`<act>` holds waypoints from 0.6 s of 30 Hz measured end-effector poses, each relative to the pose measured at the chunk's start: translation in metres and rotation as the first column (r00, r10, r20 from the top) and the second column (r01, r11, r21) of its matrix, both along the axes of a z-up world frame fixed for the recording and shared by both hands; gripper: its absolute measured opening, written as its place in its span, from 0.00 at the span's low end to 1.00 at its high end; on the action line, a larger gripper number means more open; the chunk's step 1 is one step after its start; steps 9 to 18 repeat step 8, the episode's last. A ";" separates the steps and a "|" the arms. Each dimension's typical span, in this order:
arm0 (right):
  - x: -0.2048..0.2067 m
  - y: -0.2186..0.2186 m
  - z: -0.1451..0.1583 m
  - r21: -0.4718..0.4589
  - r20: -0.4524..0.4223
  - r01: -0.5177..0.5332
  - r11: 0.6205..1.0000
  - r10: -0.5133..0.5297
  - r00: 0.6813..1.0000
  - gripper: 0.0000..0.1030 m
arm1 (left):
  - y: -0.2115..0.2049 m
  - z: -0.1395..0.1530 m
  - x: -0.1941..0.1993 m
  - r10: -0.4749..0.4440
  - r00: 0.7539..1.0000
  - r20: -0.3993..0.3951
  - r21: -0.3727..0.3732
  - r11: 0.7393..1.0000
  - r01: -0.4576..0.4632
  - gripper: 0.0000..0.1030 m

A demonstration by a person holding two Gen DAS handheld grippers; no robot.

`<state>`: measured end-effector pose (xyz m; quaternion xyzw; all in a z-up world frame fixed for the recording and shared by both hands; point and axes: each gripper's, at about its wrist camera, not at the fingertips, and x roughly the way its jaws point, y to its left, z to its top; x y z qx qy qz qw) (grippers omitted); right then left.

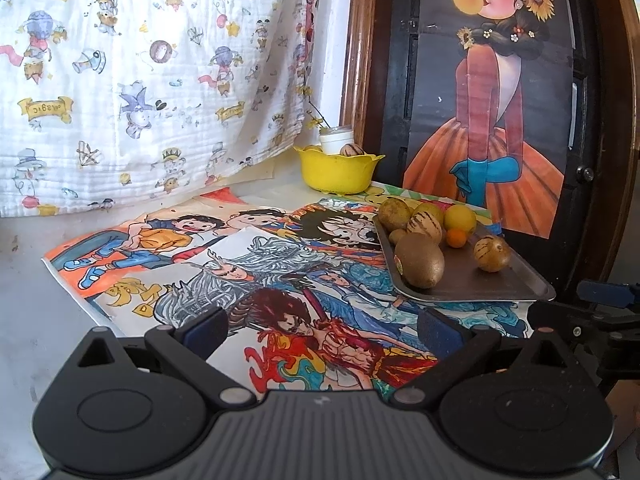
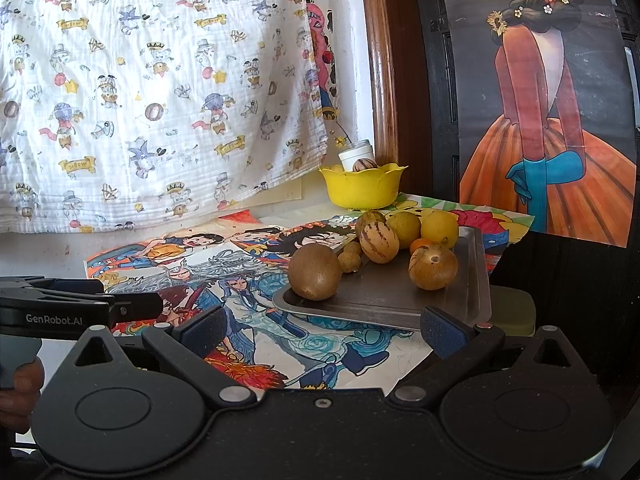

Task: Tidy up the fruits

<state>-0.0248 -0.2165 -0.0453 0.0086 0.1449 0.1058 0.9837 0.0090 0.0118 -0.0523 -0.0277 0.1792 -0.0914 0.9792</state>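
Behind everything hung a white quilted cloth printed with cartoon figures [image 1: 152,80], and below it a pale table [image 1: 24,280] lay covered with bright hand-coloured cartoon drawings [image 1: 248,280].

On those drawings sat a flat grey metal tray [image 2: 472,280] carrying most of the fruit, with a yellow scalloped plastic bowl [image 2: 362,188] just behind it holding a striped fruit and a white jar.

Our left gripper [image 1: 320,328] and right gripper [image 2: 320,328] both hovered low over the drawings with jaws spread wide and nothing between them.

We judged that sorting could go either way, tray to bowl or bowl to tray, so we fixed on no direction. For any pick we thought it best to come in level, straddle one fruit at its widest part and close gently, since round fruit rolls on a smooth tray.

At the tray's near corner stood a large brown fuzzy kiwi [image 2: 314,266], apart from the rest and the easiest to reach. Next came a tan round fruit with faint stripes [image 2: 433,266], a cream oval fruit with purple stripes [image 2: 379,242] and a yellow lemon [image 2: 439,229]. Smallest were a little orange citrus [image 1: 456,237], tucked among them, and small brown fruits beside the kiwi.
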 end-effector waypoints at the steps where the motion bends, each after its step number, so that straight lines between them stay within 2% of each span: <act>1: 0.000 0.000 0.000 0.000 0.000 0.000 1.000 0.000 1.000 1.00 | 0.000 0.000 0.000 -0.001 1.000 0.000 0.000 1.000 0.001 1.00; 18: -0.002 -0.001 -0.005 -0.002 -0.002 -0.003 1.000 0.003 1.000 1.00 | -0.001 0.000 -0.001 0.005 1.000 -0.003 -0.001 1.000 -0.005 1.00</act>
